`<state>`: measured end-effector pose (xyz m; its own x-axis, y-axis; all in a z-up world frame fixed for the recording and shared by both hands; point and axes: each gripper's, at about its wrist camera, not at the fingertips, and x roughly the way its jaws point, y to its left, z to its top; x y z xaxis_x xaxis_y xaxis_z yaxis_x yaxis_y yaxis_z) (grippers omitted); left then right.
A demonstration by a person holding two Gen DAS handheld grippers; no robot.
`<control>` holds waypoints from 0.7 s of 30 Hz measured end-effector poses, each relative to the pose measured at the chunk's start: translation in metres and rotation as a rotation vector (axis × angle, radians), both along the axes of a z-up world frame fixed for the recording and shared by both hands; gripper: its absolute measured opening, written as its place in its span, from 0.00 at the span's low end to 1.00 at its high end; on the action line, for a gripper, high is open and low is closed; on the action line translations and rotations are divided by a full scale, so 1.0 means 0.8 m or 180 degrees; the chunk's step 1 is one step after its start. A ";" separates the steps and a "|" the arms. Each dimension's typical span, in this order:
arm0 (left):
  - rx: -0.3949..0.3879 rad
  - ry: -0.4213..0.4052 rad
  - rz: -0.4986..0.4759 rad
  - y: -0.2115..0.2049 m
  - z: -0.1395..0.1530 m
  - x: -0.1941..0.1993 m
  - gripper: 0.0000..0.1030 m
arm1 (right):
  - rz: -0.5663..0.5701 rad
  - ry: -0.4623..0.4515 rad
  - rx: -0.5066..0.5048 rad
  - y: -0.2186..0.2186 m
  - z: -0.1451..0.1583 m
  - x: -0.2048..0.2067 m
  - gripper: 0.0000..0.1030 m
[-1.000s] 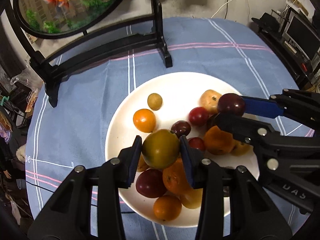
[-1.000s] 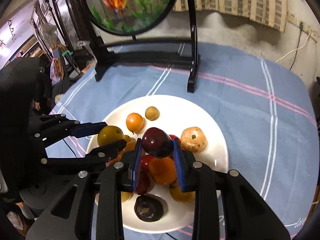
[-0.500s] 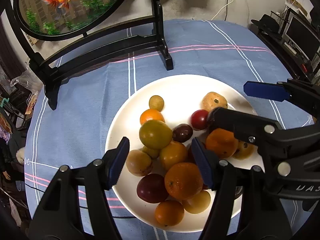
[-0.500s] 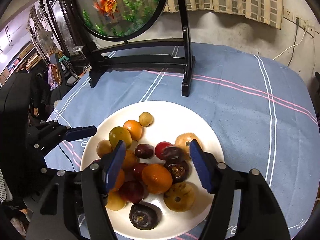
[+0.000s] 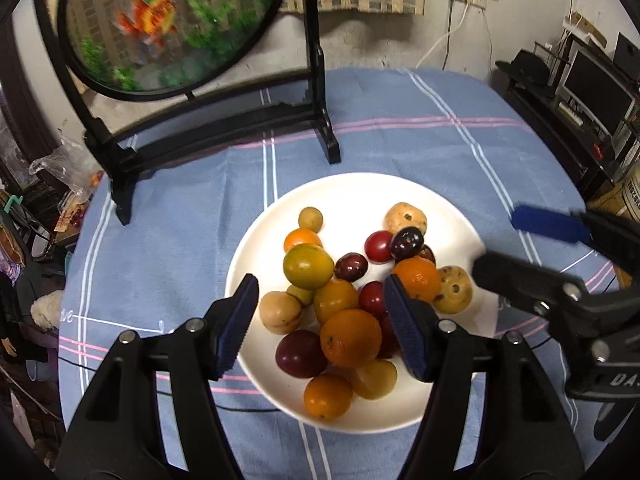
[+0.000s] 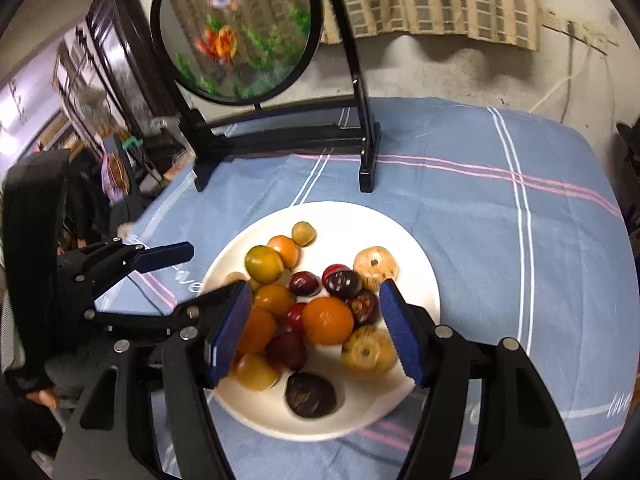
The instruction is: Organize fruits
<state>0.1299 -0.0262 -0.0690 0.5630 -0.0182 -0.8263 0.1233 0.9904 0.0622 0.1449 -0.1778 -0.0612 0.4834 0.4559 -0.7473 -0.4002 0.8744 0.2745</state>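
So there's one white plate (image 5: 256, 264) sitting on the worktop's blue checked cloth (image 5: 400, 140), and all the fruit is piled on it, nothing on the cloth itself.

Rough count from the left wrist view: four orange ones, including the big orange (image 5: 350, 338) near the plate's front edge and another orange (image 5: 416, 278) toward the right side. One green-yellow citrus (image 5: 308, 266) sits on the plate's left half. About four dark purple plums, e.g. the plum (image 5: 300, 354) just left of the big orange. Two red cherry-tomato-looking fruits, one being the red fruit (image 5: 378, 246) near the plate's middle. Two speckled tan fruits on the right side, the far one being the tan fruit (image 5: 406, 218). One small olive-brown fruit (image 5: 310, 218) alone at the plate's far side. A few yellowish ones are half buried, so the count isn't exact.

The left gripper (image 5: 320, 320) hovers above the plate's front with its jaws spread wide, nothing between them. The right gripper (image 6: 316, 328) is also spread wide and empty, hanging over the pile.

Behind the plate stands one round fish tank (image 5: 168, 24) in a black stand (image 5: 320, 92), with a goldfish (image 5: 150, 18) inside.
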 end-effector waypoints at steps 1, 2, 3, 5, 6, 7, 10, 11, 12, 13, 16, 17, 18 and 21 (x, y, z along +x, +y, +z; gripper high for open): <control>0.0016 -0.0067 0.0021 0.001 0.007 -0.007 0.76 | -0.0033 -0.0018 0.0043 -0.006 0.004 -0.012 0.65; 0.0033 -0.0116 0.0035 0.001 0.012 -0.011 0.79 | -0.0058 -0.0046 0.0069 -0.012 0.008 -0.023 0.65; 0.0047 -0.0174 0.0032 0.001 0.020 -0.019 0.79 | -0.0086 -0.0073 0.0097 -0.017 0.011 -0.034 0.66; 0.0036 -0.0230 0.0017 0.000 0.031 -0.030 0.79 | -0.0162 -0.0077 0.0183 -0.029 0.015 -0.059 0.66; 0.0027 -0.0283 0.0024 0.000 0.039 -0.038 0.81 | -0.0191 -0.0075 0.0209 -0.033 0.016 -0.067 0.66; 0.0024 -0.0336 0.0036 -0.001 0.046 -0.044 0.84 | -0.0230 -0.0071 0.0236 -0.038 0.017 -0.081 0.66; -0.0037 -0.0490 0.0020 -0.003 0.068 -0.067 0.89 | -0.0279 -0.0061 0.0265 -0.044 0.019 -0.107 0.66; -0.0040 -0.0513 0.0027 -0.004 0.073 -0.072 0.92 | -0.0282 -0.0061 0.0274 -0.045 0.021 -0.115 0.66; -0.0051 -0.0563 0.0033 -0.005 0.081 -0.080 0.92 | -0.0281 -0.0066 0.0277 -0.045 0.023 -0.122 0.66; -0.0075 -0.0611 0.0027 -0.006 0.087 -0.087 0.94 | -0.0284 -0.0083 0.0280 -0.045 0.026 -0.130 0.66; -0.0069 -0.0725 0.0064 -0.009 0.102 -0.105 0.98 | -0.0304 -0.0137 0.0310 -0.046 0.035 -0.149 0.66; -0.0114 -0.0754 0.0063 -0.008 0.106 -0.111 0.98 | -0.0312 -0.0148 0.0321 -0.046 0.036 -0.153 0.66; -0.0152 -0.0806 0.0093 -0.007 0.112 -0.118 0.98 | -0.0317 -0.0160 0.0334 -0.047 0.039 -0.157 0.66; -0.0106 -0.0896 0.0134 -0.007 0.121 -0.128 0.98 | -0.0319 -0.0236 0.0351 -0.044 0.050 -0.169 0.66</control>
